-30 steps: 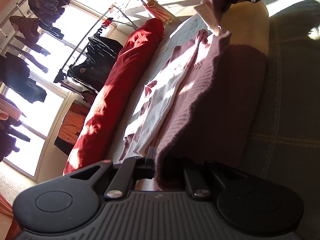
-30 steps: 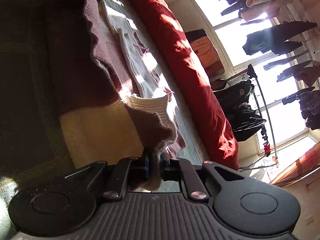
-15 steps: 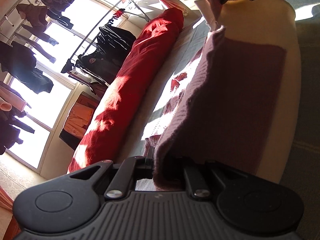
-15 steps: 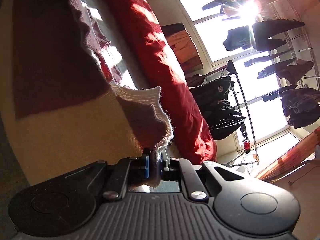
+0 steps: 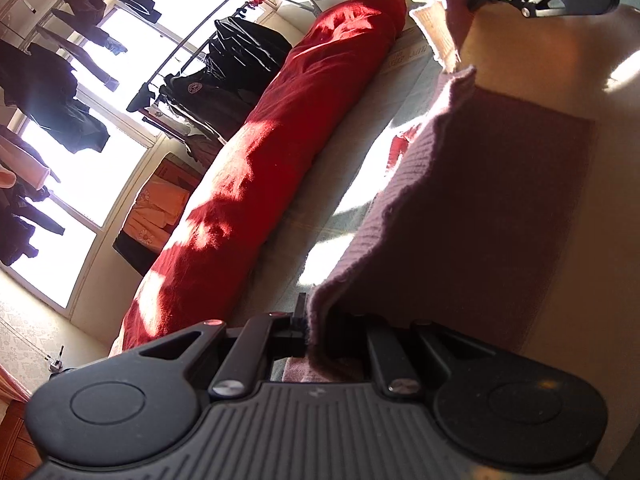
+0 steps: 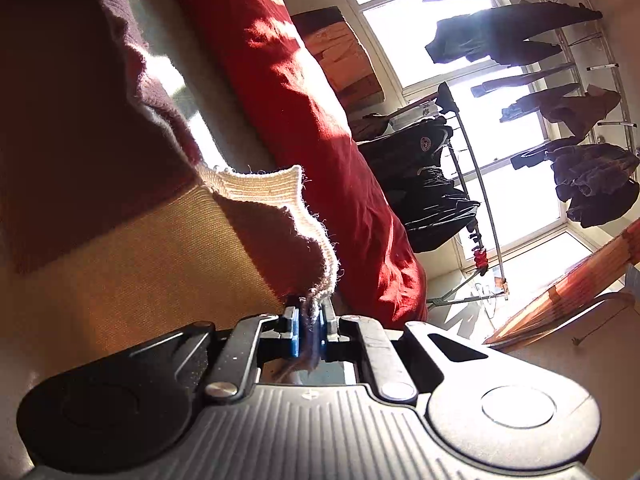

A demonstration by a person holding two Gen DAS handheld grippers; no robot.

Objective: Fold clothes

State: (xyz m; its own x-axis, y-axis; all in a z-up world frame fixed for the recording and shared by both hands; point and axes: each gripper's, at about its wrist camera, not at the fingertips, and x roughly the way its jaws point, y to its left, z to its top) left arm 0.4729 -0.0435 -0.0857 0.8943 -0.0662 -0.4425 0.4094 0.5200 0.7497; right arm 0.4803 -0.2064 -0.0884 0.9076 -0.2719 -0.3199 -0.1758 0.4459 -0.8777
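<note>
Sweater [image 5: 480, 208] now hangs lifted off the bed [image 5: 360, 184], where it lay before; left claw [image 5: 316, 328] and right claw [image 6: 312, 320] each grip an edge; fold underway.

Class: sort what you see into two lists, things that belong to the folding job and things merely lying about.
Belongs to the job:
maroon and cream knitted sweater
left tongs
right tongs

Just lying about:
long red bolster
black jacket on the drying rack
dark clothes hung at the window
</note>
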